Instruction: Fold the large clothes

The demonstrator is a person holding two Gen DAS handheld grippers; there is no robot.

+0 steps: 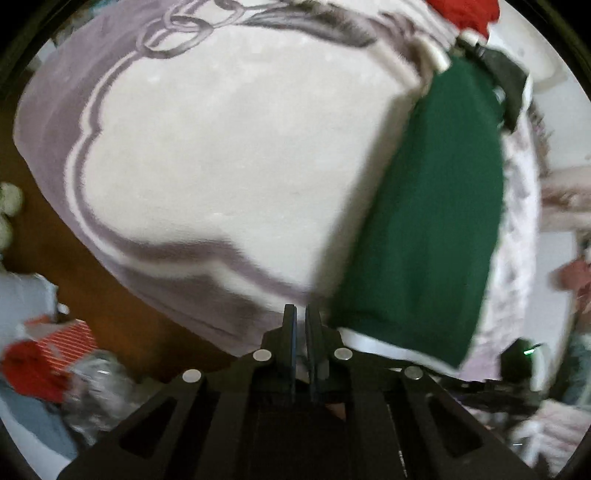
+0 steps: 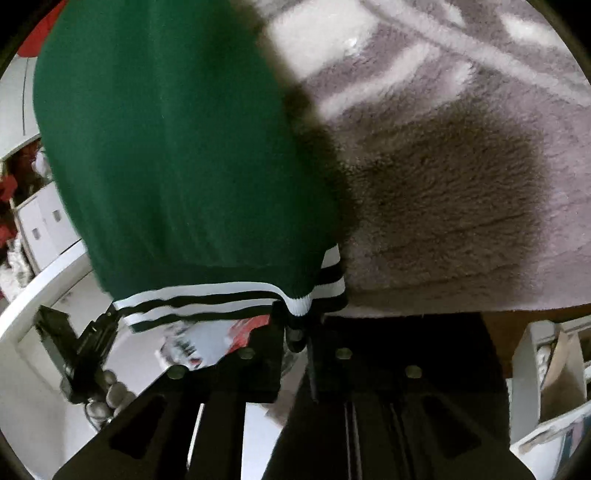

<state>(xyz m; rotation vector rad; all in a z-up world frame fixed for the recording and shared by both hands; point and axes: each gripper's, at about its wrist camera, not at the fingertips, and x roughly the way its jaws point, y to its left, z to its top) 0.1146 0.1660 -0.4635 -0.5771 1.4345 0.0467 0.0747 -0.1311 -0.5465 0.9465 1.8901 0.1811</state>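
A dark green knit garment (image 1: 424, 206) with a white and black striped hem hangs stretched over the fleece blanket (image 1: 229, 147). My left gripper (image 1: 301, 314) is shut, its fingers close together at the garment's lower corner by the white hem; the grip itself is hidden. In the right wrist view the garment (image 2: 177, 147) fills the left half, its striped hem (image 2: 207, 299) at the bottom. My right gripper (image 2: 297, 317) is shut on the hem's white ribbed corner. The other gripper (image 2: 77, 350) shows at lower left.
The cream and mauve patterned blanket (image 2: 461, 166) covers the surface, its edge near my right gripper. A red cloth (image 1: 469, 14) lies at the far end. A brown floor (image 1: 92, 295), a red striped box (image 1: 66, 332) and clutter are at left. White furniture (image 2: 44, 221) stands at left.
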